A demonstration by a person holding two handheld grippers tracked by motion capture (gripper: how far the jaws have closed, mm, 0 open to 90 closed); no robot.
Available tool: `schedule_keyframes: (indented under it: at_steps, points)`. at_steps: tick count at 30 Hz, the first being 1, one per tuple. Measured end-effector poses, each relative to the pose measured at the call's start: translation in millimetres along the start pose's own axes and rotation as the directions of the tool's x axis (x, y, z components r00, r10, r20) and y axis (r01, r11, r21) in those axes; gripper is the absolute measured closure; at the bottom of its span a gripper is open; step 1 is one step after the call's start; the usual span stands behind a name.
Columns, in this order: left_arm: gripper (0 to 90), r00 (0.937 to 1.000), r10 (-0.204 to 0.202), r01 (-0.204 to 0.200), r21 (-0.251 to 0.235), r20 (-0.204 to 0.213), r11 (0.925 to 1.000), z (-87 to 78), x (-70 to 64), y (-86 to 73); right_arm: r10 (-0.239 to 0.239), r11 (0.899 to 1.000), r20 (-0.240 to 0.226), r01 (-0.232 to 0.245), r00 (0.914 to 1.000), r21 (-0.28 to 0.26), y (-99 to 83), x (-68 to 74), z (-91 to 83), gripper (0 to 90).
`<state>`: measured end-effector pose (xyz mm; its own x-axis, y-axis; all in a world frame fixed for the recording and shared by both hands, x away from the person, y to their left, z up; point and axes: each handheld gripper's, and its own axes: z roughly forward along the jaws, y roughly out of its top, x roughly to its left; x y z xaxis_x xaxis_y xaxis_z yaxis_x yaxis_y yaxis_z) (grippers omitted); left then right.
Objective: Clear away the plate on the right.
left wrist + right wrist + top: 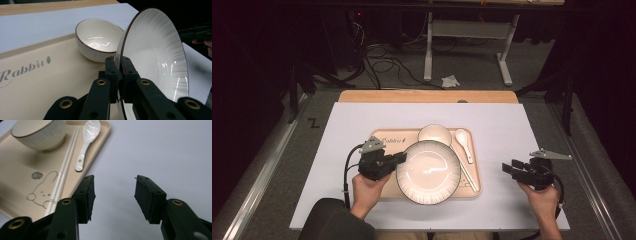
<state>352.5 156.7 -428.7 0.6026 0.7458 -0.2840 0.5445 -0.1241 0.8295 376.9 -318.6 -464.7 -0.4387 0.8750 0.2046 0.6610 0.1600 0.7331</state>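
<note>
White board covered my wooden surface [362, 120] above grey carpet [272, 150]; my left tool [399, 158] pinched the round white ribbed plate [428, 171], right tool [507, 168] spread.

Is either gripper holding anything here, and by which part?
The left gripper clamps the large white dark-rimmed plate by its rim. The right gripper holds nothing, jaws apart.

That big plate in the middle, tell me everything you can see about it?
The big plate is round and cream-white, glossy like glazed ceramic, with fine ribbed lines around its wide sloping wall and a thin dark rim. It sits over the beige tray, beside the small bowl. The left gripper is clamped on its left rim, one jaw on each face of the edge. Whether it rests on the tray or is lifted is unclear.
</note>
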Motion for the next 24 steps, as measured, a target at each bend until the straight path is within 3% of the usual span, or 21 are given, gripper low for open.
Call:
schedule_keyframes:
  at_steps: [6,10,16,21,22,23,24]
  points:
    - [86.6,0.9973,-0.051,0.051,-0.014,-0.052,0.9986,-13.4,14.8,-8.7,0.007,0.998,0.049,-0.01,0.9988,0.069,-1.4,-5.8,10.6,48.7]
    - [86.4,0.9925,-0.084,0.083,-0.016,-0.089,0.9964,-20.6,24.7,-13.9,0.006,0.997,0.065,-0.01,0.9979,0.071,-0.6,-7.5,14.8,48.3]
    - [86.0,0.9806,-0.107,0.104,-0.027,-0.164,0.9942,-30.7,35.3,-19.3,-0.005,0.997,0.061,0.001,0.9981,0.077,1.3,-7.3,20.1,48.1]
    - [85.9,0.9724,-0.134,0.129,-0.037,-0.191,0.9909,-34.0,42.1,-23.0,-0.008,0.997,0.053,0.004,0.9986,0.075,3.4,-7.0,24.3,48.1]
    - [85.7,0.9669,-0.143,0.138,-0.037,-0.211,0.9898,-36.0,45.0,-24.6,-0.01,0.997,0.048,0.006,0.9988,0.076,5.0,-6.8,26.4,48.1]
    - [85.7,0.9669,-0.143,0.138,-0.037,-0.211,0.9898,-36.0,45.0,-24.6,-0.01,0.997,0.048,0.006,0.9988,0.076,5.0,-6.8,26.4,48.1]
    - [85.6,0.9624,-0.144,0.14,-0.036,-0.23,0.9895,-37.1,47.1,-25.8,-0.013,0.997,0.049,0.009,0.9987,0.078,6.3,-5.6,28.1,48.1]
